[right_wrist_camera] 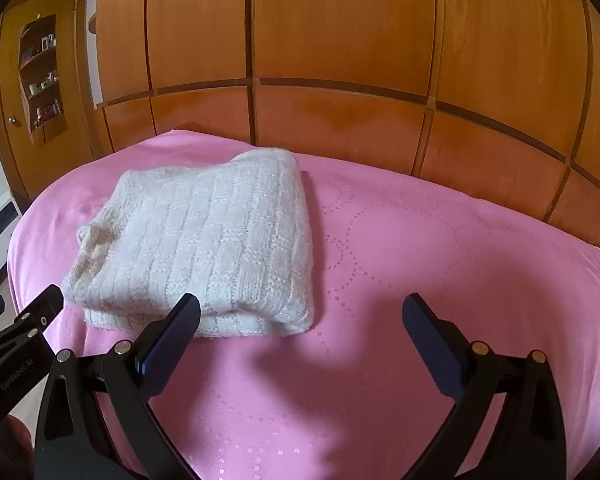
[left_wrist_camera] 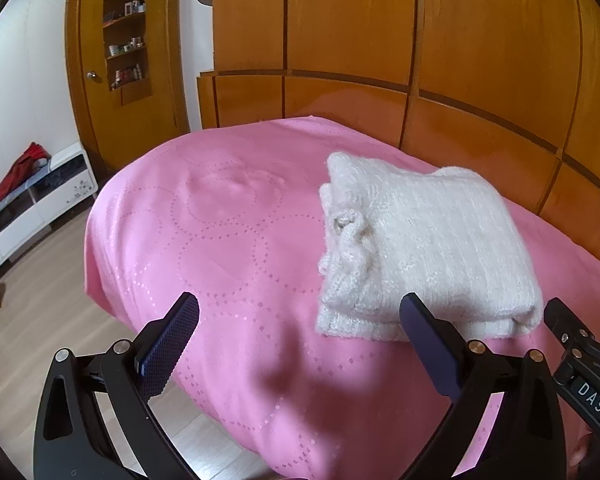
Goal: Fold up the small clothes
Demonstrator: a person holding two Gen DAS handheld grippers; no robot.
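A folded white knit sweater (left_wrist_camera: 424, 248) lies on the pink bedspread (left_wrist_camera: 220, 240) at two o'clock; left gripper (left_wrist_camera: 300, 316) and right gripper (right_wrist_camera: 300, 316) gape wide, empty, its near edge partly hidden.

A folded white knitted sweater (left_wrist_camera: 424, 244) lies on a pink bedspread patterned with dotted circles (left_wrist_camera: 220, 240), in front of a wall of orange-brown wooden panels (left_wrist_camera: 420, 40). In the foreground the left gripper (left_wrist_camera: 300, 312) hovers with its two dark fingers spread wide apart, the right-hand finger (left_wrist_camera: 428, 340) overlapping the sweater's near edge. A second black gripper (left_wrist_camera: 580, 352) shows at the right edge.
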